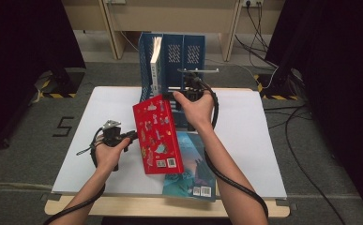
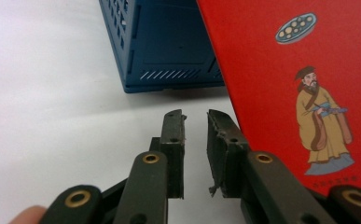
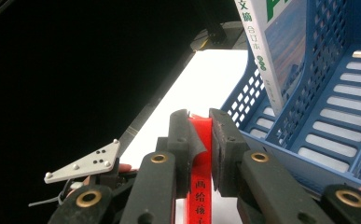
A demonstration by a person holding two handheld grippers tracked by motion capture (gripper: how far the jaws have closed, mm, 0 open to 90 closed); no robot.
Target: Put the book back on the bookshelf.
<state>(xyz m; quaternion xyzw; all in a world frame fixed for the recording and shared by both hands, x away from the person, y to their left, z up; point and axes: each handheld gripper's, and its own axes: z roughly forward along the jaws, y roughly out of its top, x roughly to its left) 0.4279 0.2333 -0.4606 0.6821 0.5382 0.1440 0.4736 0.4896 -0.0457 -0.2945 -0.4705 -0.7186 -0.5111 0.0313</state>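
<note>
Your right hand-held gripper (image 3: 200, 122) is clamped on the red book's (image 1: 158, 136) spine, while your left hand-held gripper (image 2: 196, 116) sits slightly apart, holding nothing, beside it.

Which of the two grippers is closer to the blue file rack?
The right. The right gripper, clamped on the red book, sits just in front of the blue file rack. The left gripper hangs farther back beside the book's lower half.

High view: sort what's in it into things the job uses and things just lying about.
In use: red book, clamped at its spine by the right gripper; blue file rack, right ahead of it; left gripper, jaws apart with nothing between them, beside the red book.

Lying about: teal book flat on the table; white book already upright in the rack.
</note>
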